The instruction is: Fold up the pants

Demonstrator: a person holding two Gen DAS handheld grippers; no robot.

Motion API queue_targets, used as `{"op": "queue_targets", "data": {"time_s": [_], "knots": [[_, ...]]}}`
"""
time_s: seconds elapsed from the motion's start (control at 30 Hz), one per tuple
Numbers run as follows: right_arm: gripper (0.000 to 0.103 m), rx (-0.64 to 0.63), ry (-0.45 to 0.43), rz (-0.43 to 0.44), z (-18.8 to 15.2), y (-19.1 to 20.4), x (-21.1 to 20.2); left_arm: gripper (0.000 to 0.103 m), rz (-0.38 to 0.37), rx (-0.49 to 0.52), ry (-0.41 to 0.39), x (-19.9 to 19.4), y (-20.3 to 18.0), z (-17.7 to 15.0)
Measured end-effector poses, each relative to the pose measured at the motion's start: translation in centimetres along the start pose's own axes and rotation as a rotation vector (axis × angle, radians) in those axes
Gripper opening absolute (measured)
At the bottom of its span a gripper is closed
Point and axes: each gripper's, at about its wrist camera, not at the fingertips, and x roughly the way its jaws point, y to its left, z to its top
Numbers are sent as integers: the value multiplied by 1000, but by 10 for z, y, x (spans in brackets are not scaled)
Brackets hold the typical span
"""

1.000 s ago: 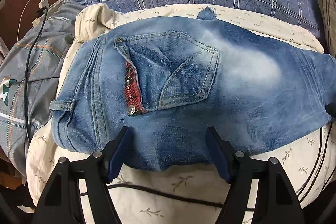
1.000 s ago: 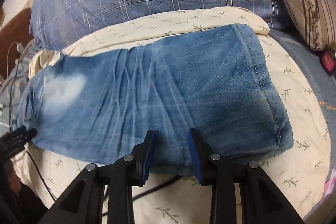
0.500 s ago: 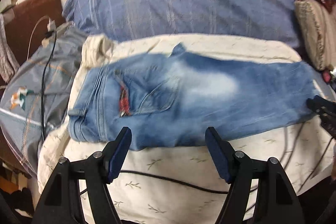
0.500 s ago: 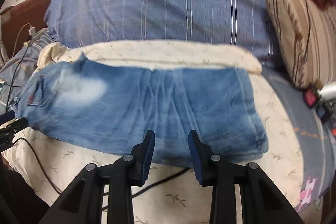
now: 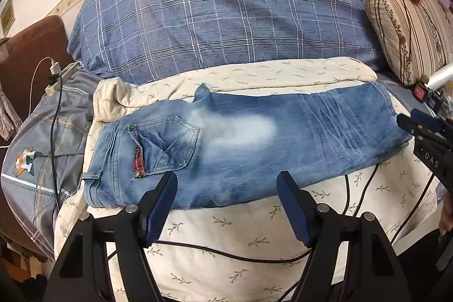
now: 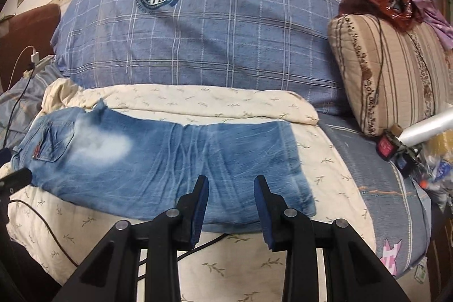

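Note:
Blue jeans (image 5: 254, 140) lie folded lengthwise on a cream leaf-print blanket (image 5: 240, 231), waistband and back pocket at the left, leg hems at the right. They also show in the right wrist view (image 6: 170, 163). My left gripper (image 5: 228, 188) is open and empty, hovering just short of the jeans' near edge by the seat. My right gripper (image 6: 230, 191) is open and empty, above the near edge of the leg end. The right gripper's tip also shows at the right edge of the left wrist view (image 5: 419, 126).
A large blue plaid pillow (image 5: 226, 19) lies behind the jeans. A striped beige cushion (image 6: 396, 70) stands at the right. A grey quilt (image 5: 36, 149) with a charger cable lies at the left. A black cable (image 5: 226, 254) runs across the blanket in front of the jeans.
Both grippers have drawn back and up from the jeans, so more of the bed shows. The jeans lie still. Both stay open.

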Motion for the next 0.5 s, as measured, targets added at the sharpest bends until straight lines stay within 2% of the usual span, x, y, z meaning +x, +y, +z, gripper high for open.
{"op": "queue_targets", "data": {"time_s": [0.5], "knots": [[37,15,-37,-13,3,-5,-6,73,-7,7,17,8,-7,0]]}}
